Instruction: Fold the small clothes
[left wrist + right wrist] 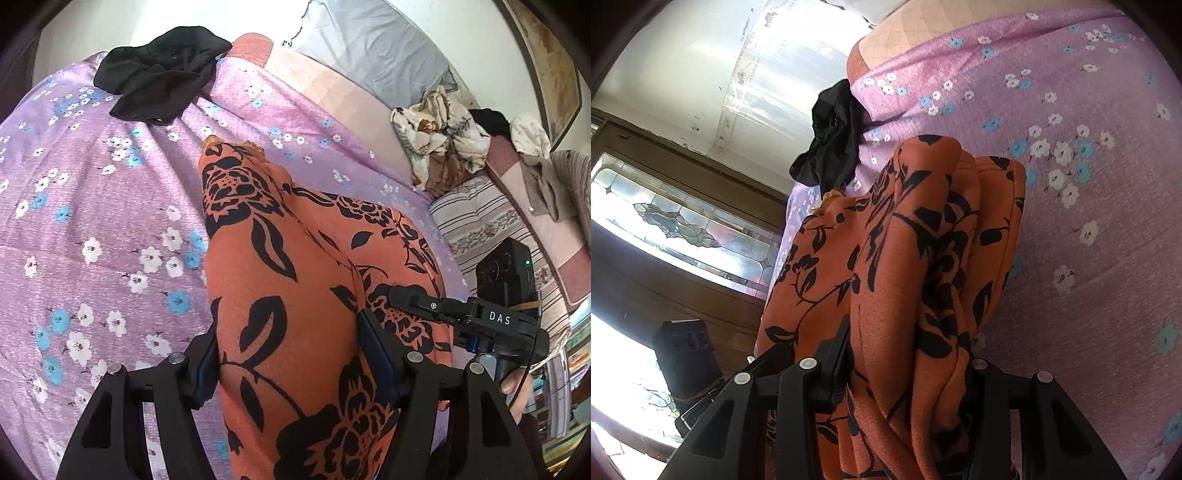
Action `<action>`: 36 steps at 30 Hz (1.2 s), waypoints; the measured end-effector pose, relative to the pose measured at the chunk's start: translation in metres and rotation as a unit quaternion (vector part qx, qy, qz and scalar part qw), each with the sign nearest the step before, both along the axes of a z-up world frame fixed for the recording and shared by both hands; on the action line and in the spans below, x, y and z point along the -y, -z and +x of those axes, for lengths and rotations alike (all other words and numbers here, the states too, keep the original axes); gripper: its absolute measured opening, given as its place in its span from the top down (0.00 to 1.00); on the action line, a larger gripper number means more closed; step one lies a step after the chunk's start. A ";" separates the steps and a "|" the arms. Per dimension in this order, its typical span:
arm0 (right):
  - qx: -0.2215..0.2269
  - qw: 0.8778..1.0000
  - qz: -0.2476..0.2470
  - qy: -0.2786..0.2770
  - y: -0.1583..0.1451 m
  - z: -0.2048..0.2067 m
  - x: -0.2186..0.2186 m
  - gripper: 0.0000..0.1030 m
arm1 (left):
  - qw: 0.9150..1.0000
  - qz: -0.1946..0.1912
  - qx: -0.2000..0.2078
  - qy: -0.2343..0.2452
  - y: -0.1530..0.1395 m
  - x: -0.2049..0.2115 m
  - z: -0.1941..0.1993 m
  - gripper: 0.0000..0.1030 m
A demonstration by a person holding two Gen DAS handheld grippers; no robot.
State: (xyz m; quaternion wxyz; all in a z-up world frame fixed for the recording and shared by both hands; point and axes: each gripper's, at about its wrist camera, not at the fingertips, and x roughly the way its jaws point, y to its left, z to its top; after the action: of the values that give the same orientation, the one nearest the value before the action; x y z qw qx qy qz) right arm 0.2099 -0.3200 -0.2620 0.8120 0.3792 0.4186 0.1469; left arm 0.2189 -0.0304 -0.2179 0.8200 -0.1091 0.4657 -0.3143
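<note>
Lay stretched over the lilac flowered bedspread (110, 229), the orange garment with black flowers (280, 280), bunched and lifted at the near end. Gripped it on both sides: left claw (291, 365) clamped on a thick fold, pads pressed into the cloth; right claw (908, 373) closed on a gathered bundle of the same fabric. Sat crumpled at the bedspread's far edge, a black garment (162, 70). Heaped beyond, more unfolded clothes (439, 136) by a striped pillow (476, 221).

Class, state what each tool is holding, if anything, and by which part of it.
Both tools grip the orange floral garment: left tool across a near fold, right tool on bunched folds. Which part cannot be told.
</note>
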 end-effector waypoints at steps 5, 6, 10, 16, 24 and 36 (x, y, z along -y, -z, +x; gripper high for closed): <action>-0.009 1.000 -0.004 -0.002 0.006 0.007 -0.006 0.58 | 1.000 0.012 -0.002 -0.005 0.004 -0.001 0.001 0.34; -0.010 1.000 -0.004 -0.003 0.007 0.008 -0.006 0.58 | 1.000 0.015 -0.002 -0.006 0.005 -0.001 0.002 0.34; -0.023 1.000 -0.005 -0.003 0.014 0.015 -0.009 0.58 | 0.999 0.030 -0.008 -0.011 0.009 0.001 0.003 0.34; -0.044 0.999 -0.008 -0.005 0.025 0.026 -0.013 0.58 | 0.998 0.053 -0.026 -0.017 0.019 0.001 0.007 0.34; -0.051 0.999 -0.017 -0.005 0.030 0.032 -0.017 0.58 | 0.996 0.075 -0.034 -0.023 0.026 0.000 0.008 0.33; -0.072 0.997 -0.020 0.001 0.039 0.034 -0.014 0.56 | 0.994 0.103 -0.035 -0.027 0.033 0.005 0.008 0.30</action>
State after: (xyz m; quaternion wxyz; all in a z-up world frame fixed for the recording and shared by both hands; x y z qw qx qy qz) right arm 0.2435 -0.3063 -0.3014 0.7874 0.3729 0.4786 0.1095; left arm 0.2272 -0.0355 -0.2507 0.8184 -0.0478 0.5209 -0.2381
